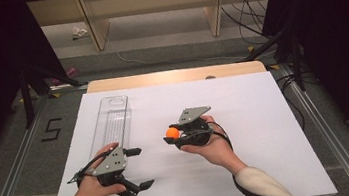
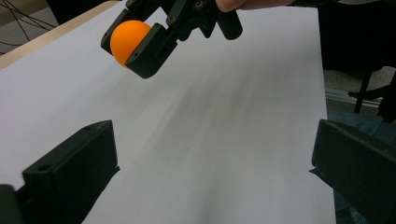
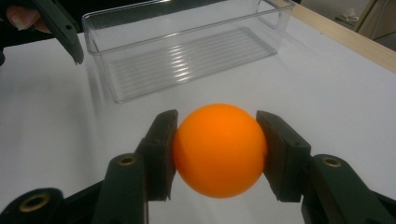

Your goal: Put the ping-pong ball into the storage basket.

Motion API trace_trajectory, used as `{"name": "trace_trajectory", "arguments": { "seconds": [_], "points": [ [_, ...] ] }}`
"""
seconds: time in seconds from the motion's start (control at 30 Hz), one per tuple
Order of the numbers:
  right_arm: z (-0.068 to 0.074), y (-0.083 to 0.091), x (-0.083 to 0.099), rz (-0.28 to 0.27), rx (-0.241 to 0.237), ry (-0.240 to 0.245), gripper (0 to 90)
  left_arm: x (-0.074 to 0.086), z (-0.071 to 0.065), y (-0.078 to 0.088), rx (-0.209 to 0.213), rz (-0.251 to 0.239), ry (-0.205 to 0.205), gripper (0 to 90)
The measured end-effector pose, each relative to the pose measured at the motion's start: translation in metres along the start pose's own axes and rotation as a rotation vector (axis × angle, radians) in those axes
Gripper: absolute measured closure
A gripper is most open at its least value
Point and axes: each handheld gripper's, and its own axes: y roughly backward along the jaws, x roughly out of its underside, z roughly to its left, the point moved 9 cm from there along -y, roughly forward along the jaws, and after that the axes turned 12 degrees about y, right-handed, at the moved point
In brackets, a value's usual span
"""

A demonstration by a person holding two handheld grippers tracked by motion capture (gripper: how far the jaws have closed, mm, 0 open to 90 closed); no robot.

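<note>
Orange ball (image 3: 219, 150) pinched between both jaws of the right gripper (image 1: 171, 135).
Left gripper (image 1: 140, 168) gapes wide, holding nothing, beside a clear tray (image 1: 110, 122) on the white table (image 1: 244, 104).

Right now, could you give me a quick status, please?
Right gripper shut on orange ball. Left gripper open, empty. Clear bin empty; path unobstructed.

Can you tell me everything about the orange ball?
The orange ball is small, round, smooth and plain, with a matte, plastic-like look, much like a table tennis ball. It is whole, with no marks showing. The right gripper pinches it between its two black jaws, one on each side, above the white table. Nothing else touches it. The clear box lies empty beyond it.
</note>
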Motion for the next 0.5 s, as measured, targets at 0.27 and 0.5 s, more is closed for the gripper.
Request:
{"name": "trace_trajectory", "arguments": {
  "seconds": [0.27,0.5],
  "points": [
    [-0.0034,-0.0004,-0.0036,-0.009,0.005,-0.002,51.5,0.0,0.0001,0.0001,-0.001,0.0,0.0,0.0],
    [-0.0049,-0.0011,-0.0062,-0.014,0.007,-0.007,51.5,-0.0001,0.0,0.0001,-0.001,-0.001,-0.001,0.0]
  ]
}}
